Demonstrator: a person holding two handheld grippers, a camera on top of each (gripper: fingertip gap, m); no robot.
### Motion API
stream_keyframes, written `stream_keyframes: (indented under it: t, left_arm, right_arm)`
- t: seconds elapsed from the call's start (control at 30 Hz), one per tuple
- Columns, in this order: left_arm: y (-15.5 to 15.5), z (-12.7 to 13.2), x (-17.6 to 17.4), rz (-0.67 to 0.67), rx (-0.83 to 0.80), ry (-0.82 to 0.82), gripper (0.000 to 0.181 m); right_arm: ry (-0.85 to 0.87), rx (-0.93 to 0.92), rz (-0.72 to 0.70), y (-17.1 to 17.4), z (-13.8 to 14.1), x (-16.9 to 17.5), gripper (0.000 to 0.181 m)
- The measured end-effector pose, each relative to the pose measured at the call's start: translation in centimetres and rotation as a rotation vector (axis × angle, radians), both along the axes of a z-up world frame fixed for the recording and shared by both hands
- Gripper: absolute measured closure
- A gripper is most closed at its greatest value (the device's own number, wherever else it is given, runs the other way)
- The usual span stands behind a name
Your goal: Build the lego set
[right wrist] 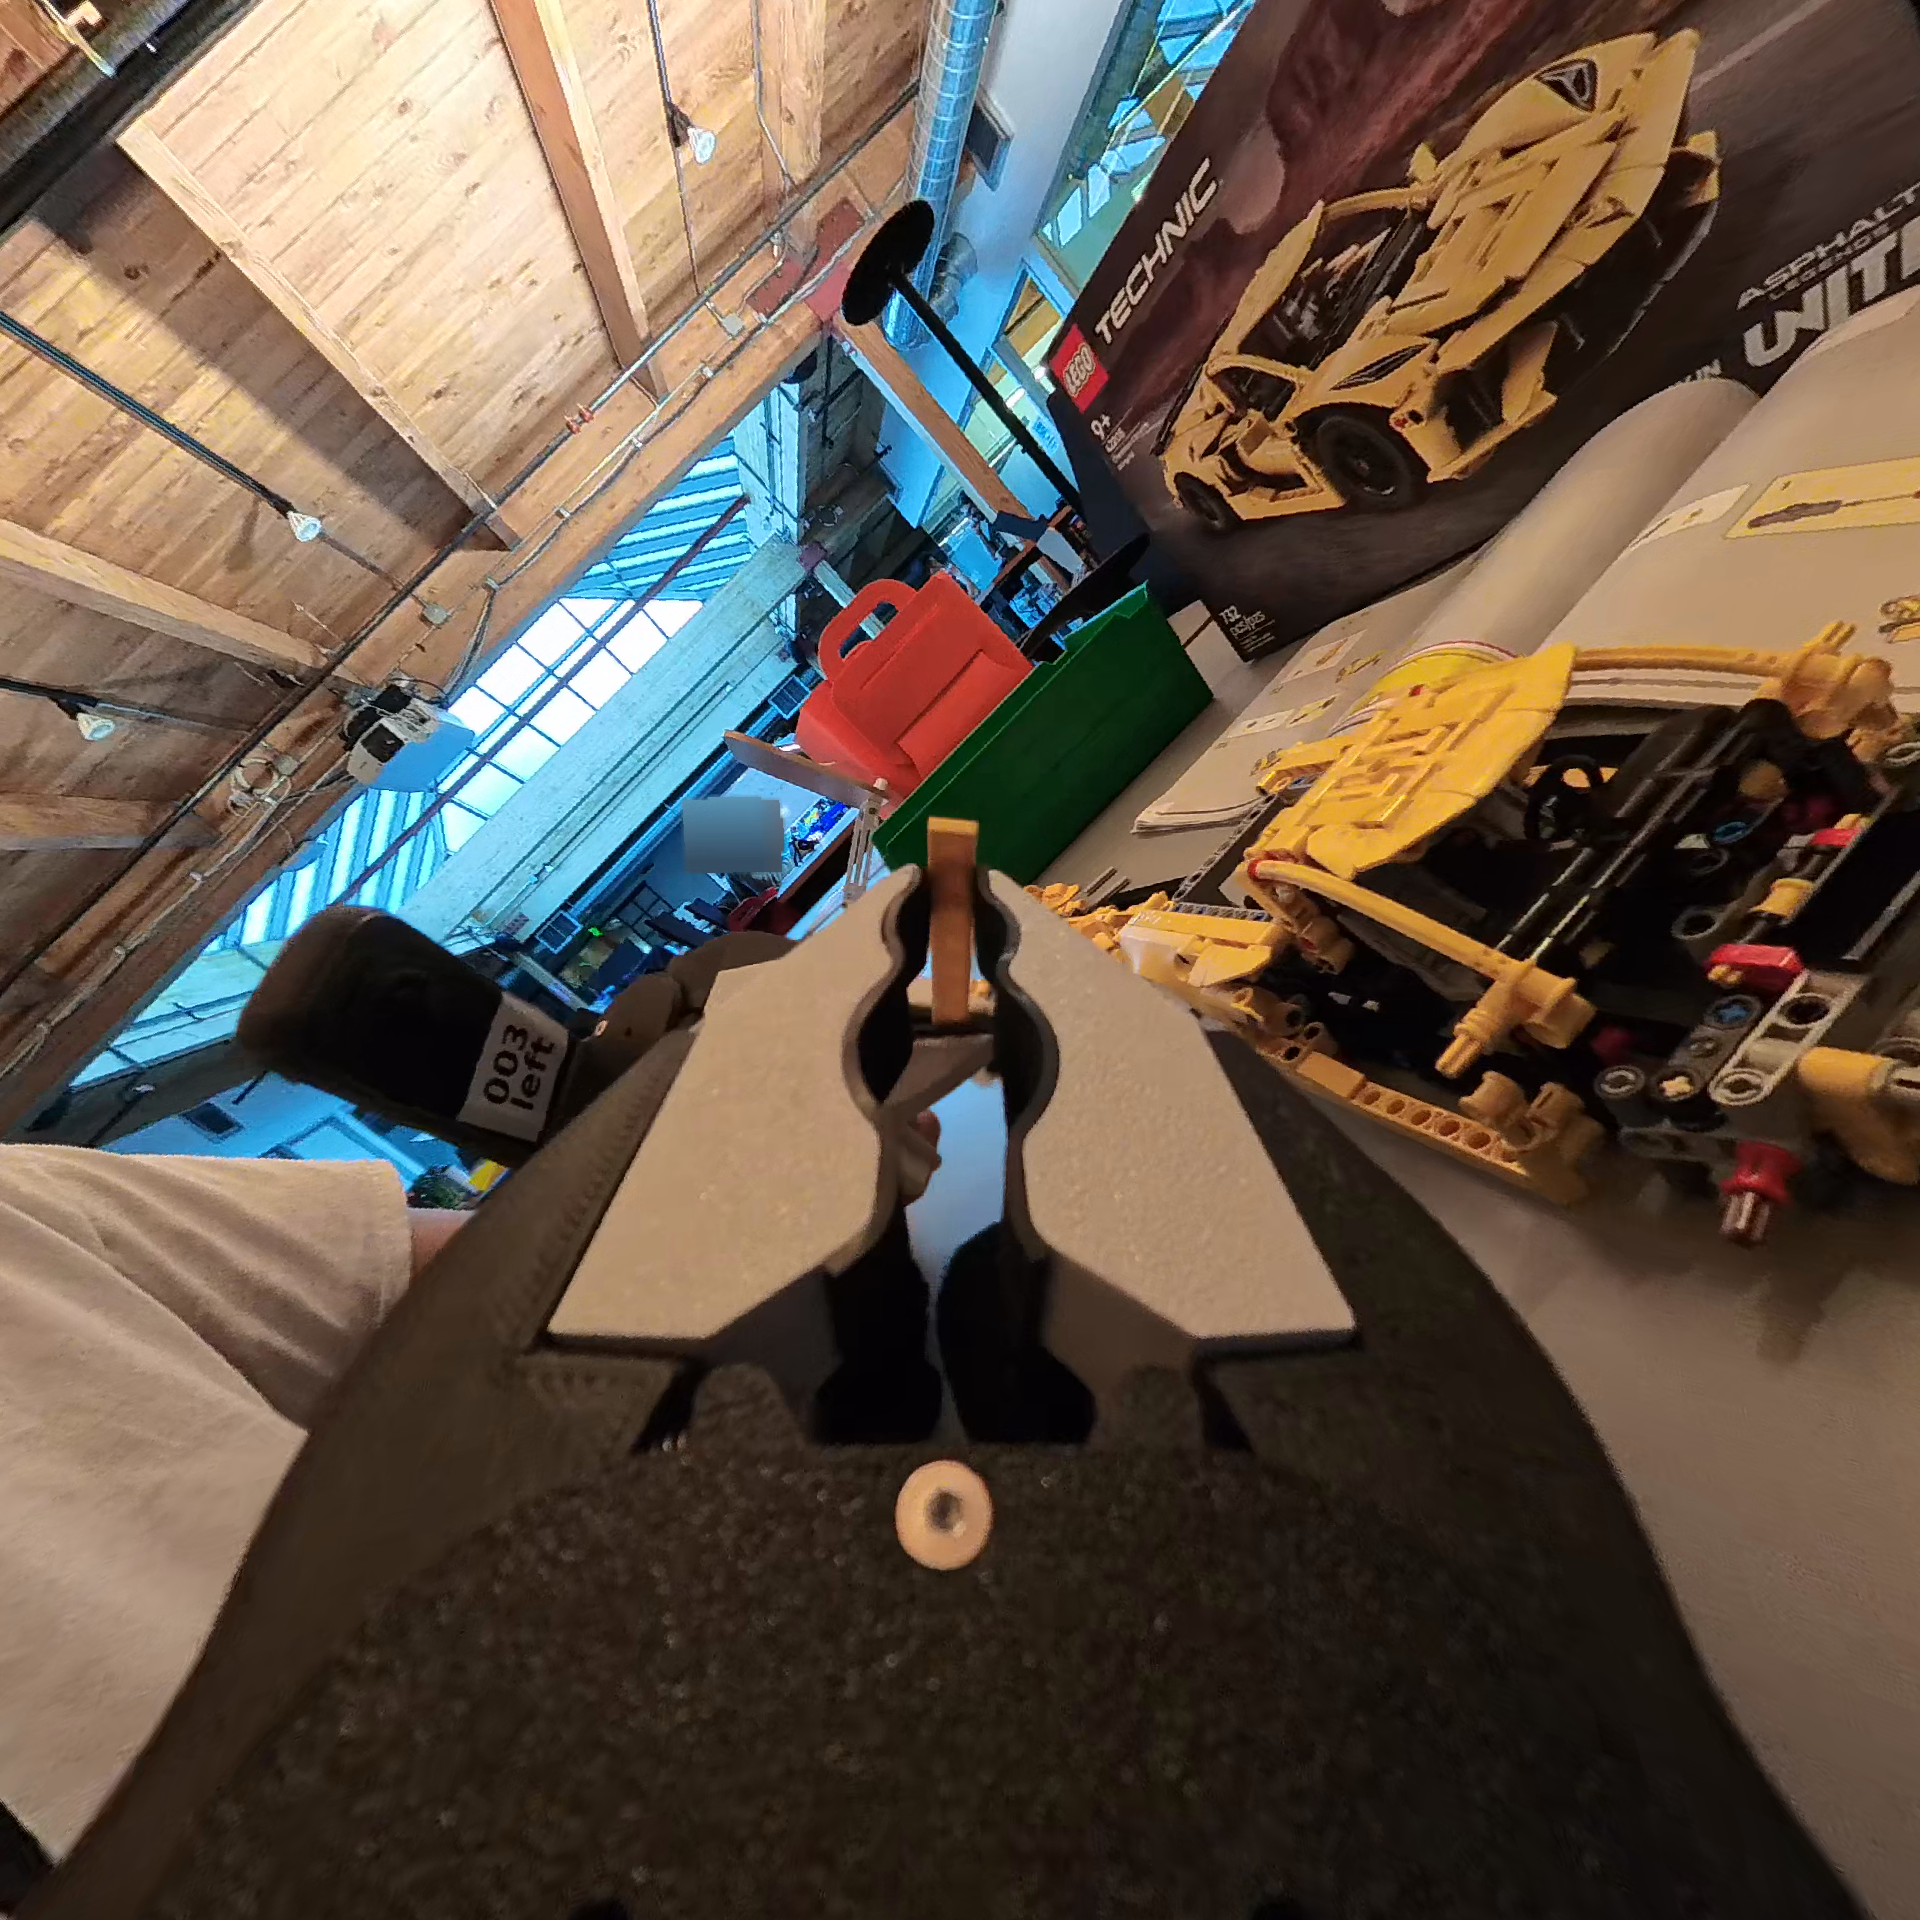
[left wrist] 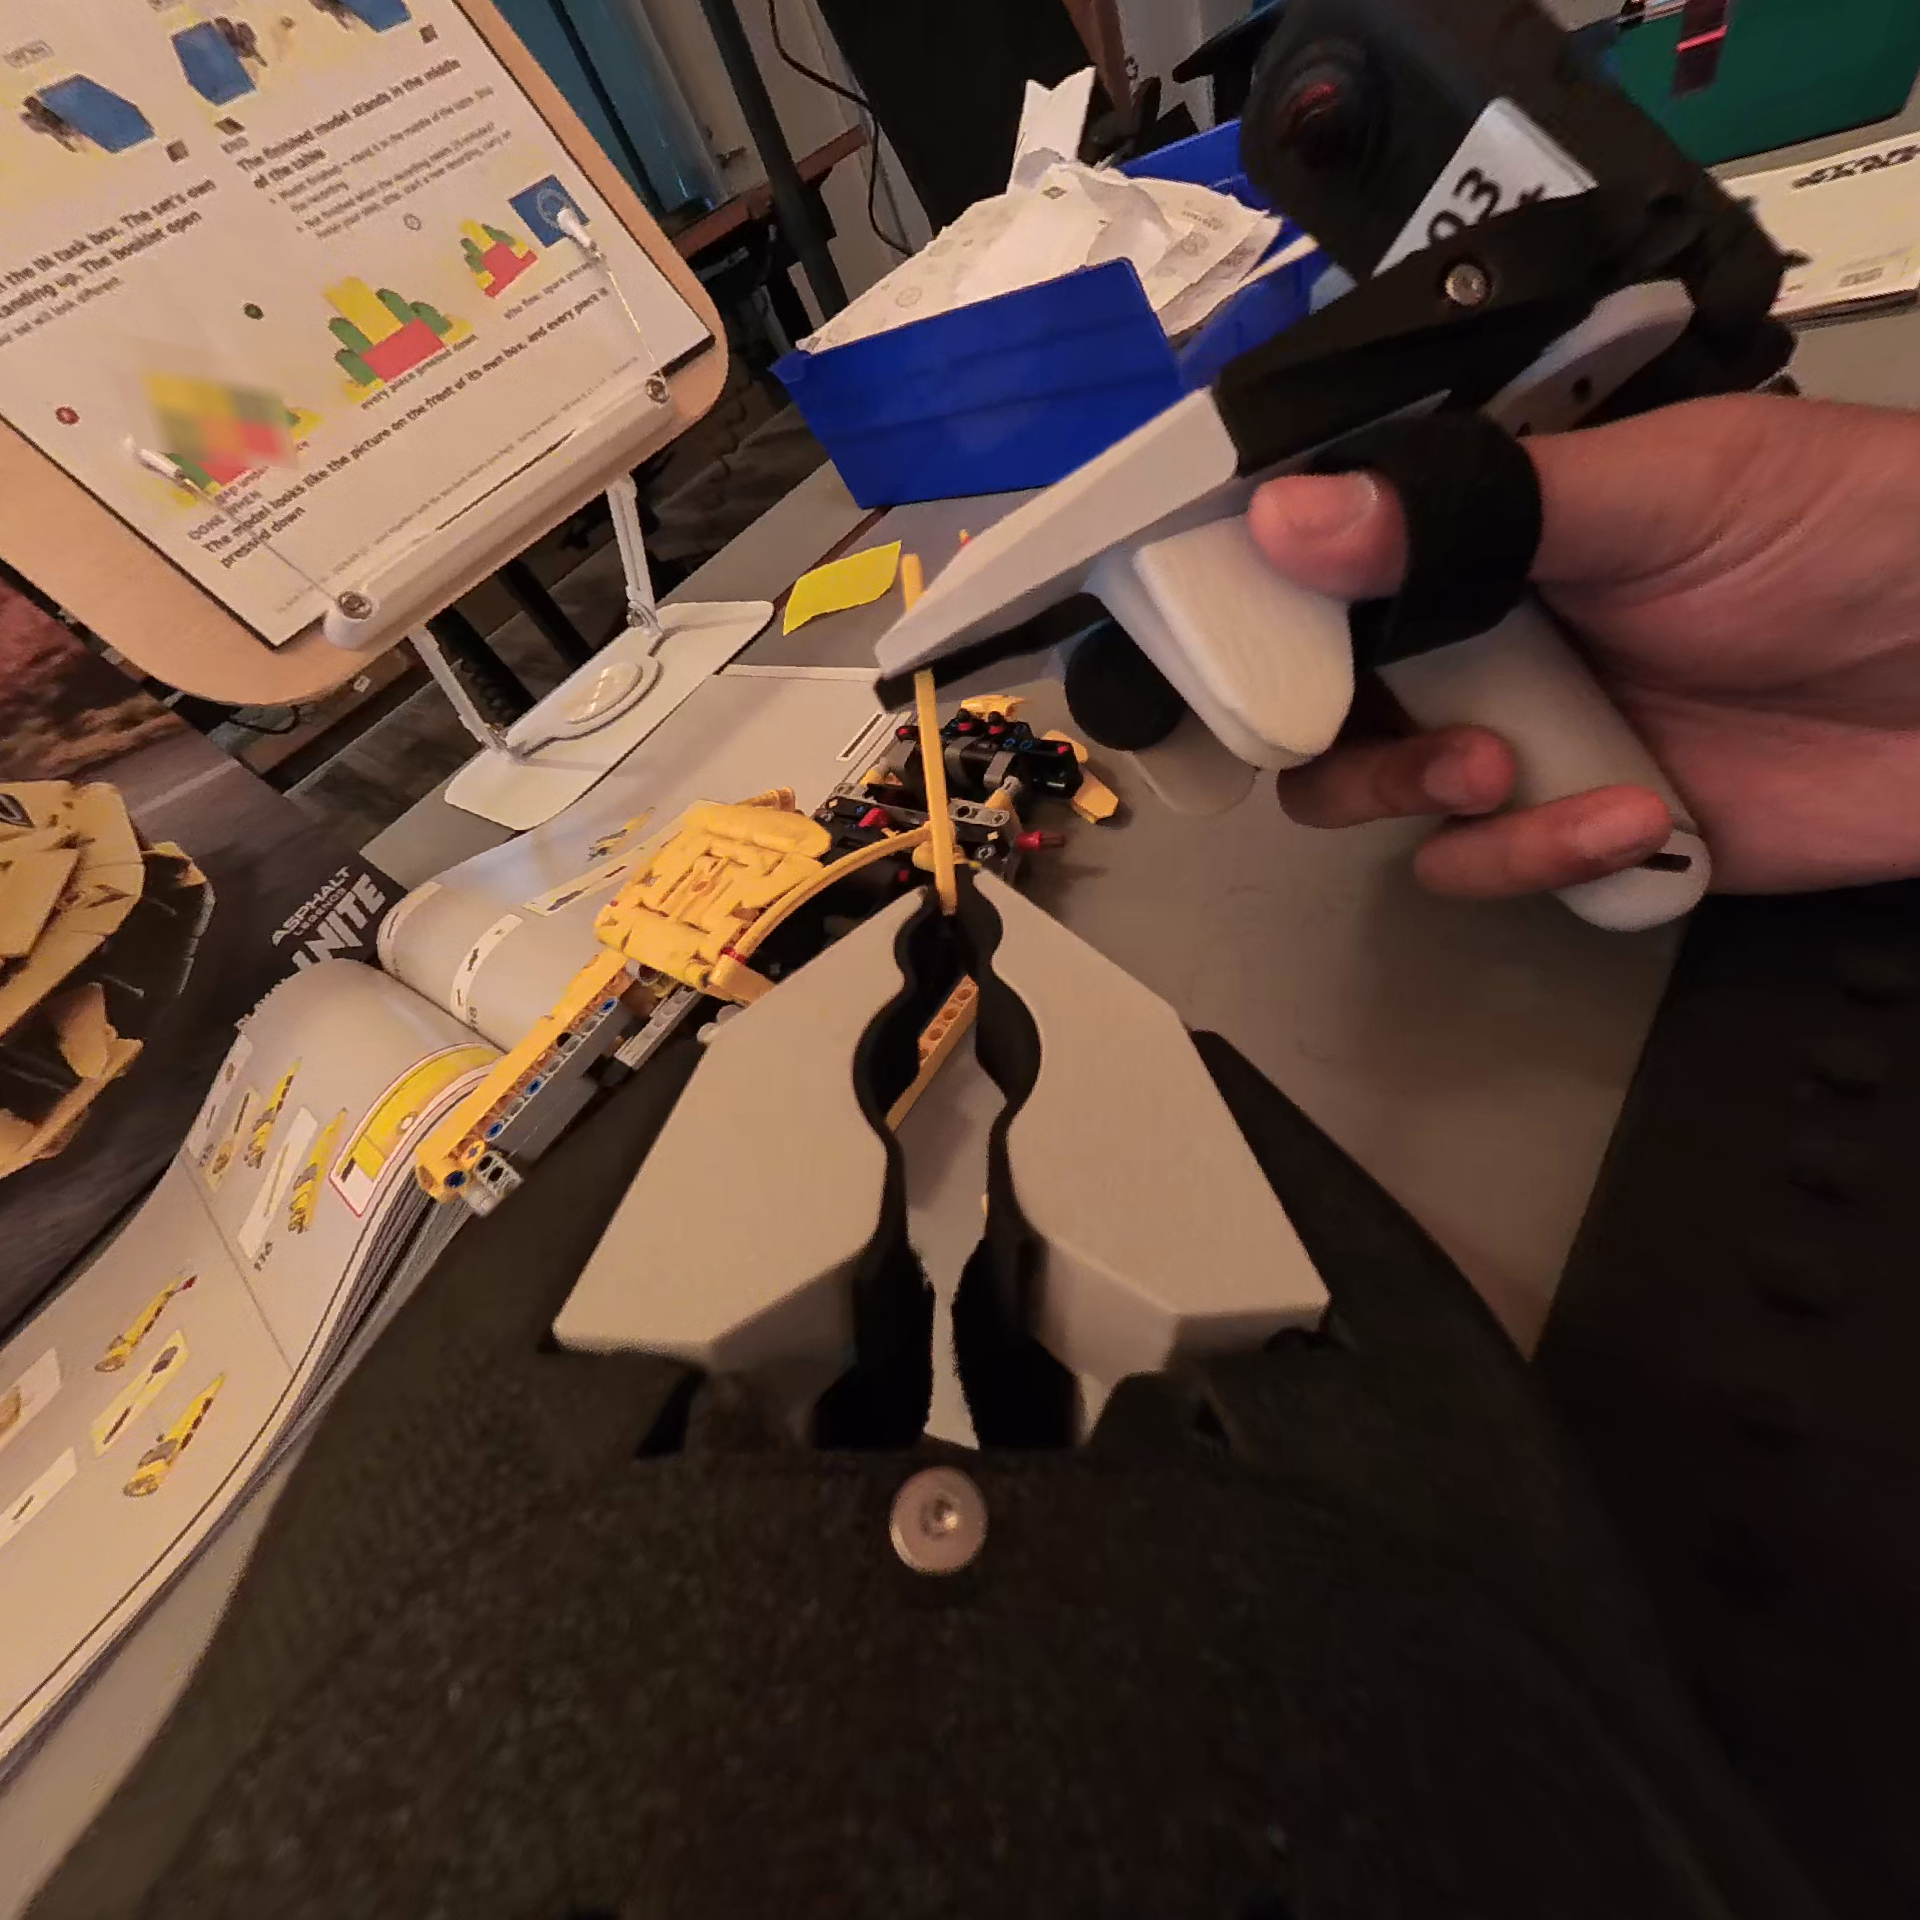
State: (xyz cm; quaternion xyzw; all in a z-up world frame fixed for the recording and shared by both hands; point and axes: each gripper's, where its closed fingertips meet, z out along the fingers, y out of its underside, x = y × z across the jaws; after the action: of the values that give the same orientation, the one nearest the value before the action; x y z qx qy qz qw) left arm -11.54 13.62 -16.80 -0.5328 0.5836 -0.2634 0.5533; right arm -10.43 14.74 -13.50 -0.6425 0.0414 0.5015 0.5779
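A half-built yellow and black lego car [left wrist: 748, 894] lies on the grey table [left wrist: 1299, 987], partly on the open instruction booklet [left wrist: 312, 1195]. My left gripper [left wrist: 951, 899] is shut on the lower end of a thin yellow rod [left wrist: 928, 727] that stands up above the car. My right gripper [left wrist: 904, 670], held by a hand, comes in from the right and grips the same rod higher up. In the right wrist view the right gripper [right wrist: 951, 883] is shut on the rod [right wrist: 951, 925], the left gripper [right wrist: 940, 1075] is just below, and the car [right wrist: 1558, 883] lies to the right.
The set's box [right wrist: 1455, 312] stands behind the booklet [right wrist: 1714, 540]. A blue bin [left wrist: 987, 395] with crumpled paper bags sits at the back. A green bin [right wrist: 1049, 748] with a red thing [right wrist: 914, 675] stands beyond the car. An instruction board [left wrist: 343, 291] on a white stand is at the left.
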Motion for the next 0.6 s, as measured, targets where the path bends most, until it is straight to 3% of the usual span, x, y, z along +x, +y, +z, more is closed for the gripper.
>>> stream_keyframes:
  t: [0.6]
  left_arm:
    - [0.91, -0.03, -0.13, 0.047, -0.015, -0.003, 0.179]
  right_arm:
    - [-0.038, -0.031, -0.009, 0.22, -0.74, -0.39, 0.175]
